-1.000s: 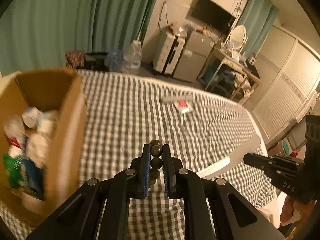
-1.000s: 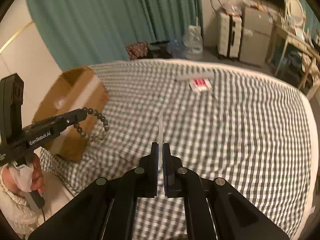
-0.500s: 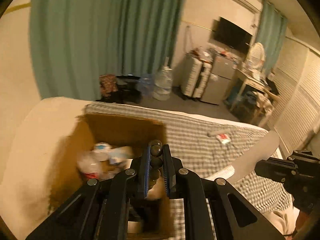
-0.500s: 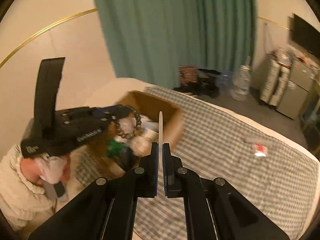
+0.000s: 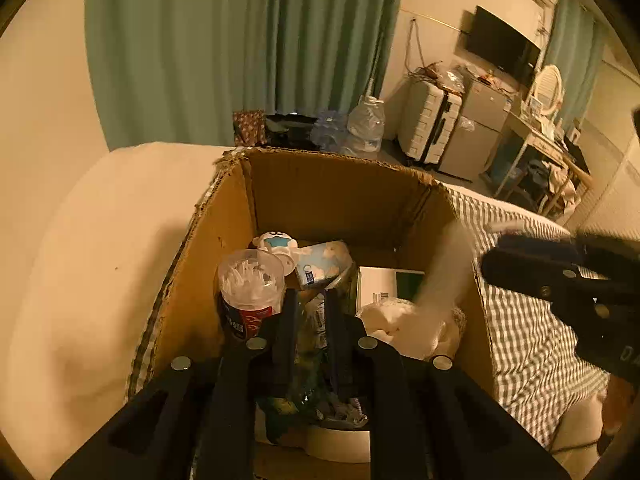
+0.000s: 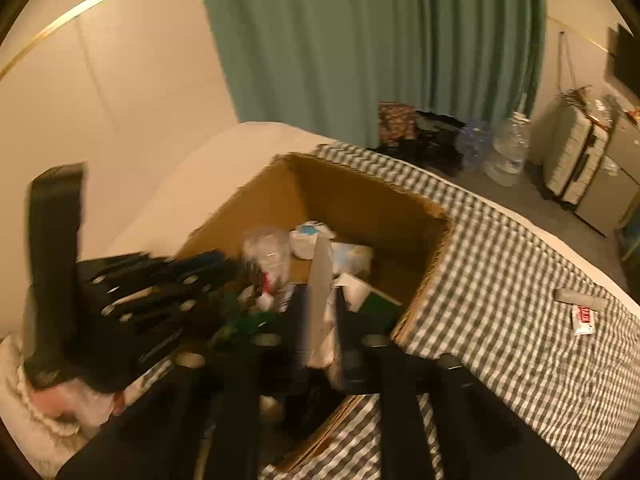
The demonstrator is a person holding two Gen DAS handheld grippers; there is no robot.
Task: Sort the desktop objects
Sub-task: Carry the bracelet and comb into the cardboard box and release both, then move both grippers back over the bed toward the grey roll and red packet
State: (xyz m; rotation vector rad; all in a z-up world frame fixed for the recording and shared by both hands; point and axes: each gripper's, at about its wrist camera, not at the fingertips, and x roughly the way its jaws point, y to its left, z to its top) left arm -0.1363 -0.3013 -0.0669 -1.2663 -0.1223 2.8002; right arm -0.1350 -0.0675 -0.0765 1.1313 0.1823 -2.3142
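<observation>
Below my left gripper (image 5: 311, 300), in the left wrist view, sits the open cardboard box (image 5: 320, 192), directly under the fingertips. The jaws stand a little apart and have just been opening. I can make out nothing between them, only box contents beyond, a cup of cotton swabs (image 5: 248, 280) just to their left. To the right, the right gripper (image 5: 490, 258) reaches over the box's right wall, with a blurred white strip (image 5: 444, 272) slanting from its tips down into the box.

From the right wrist view, the right gripper (image 6: 320, 300) is released: the jaws have just been opening, and the white strip (image 6: 320, 276) lies between them, its long axis along my fingers, its far end over the box (image 6: 352, 200) interior. Whether a pad touches it, blur hides. The left gripper (image 6: 224, 264) lies to the left, over the same box.

Judgement: the strip lies at the right fingers, none at the left; it should fall straight into the box.
</observation>
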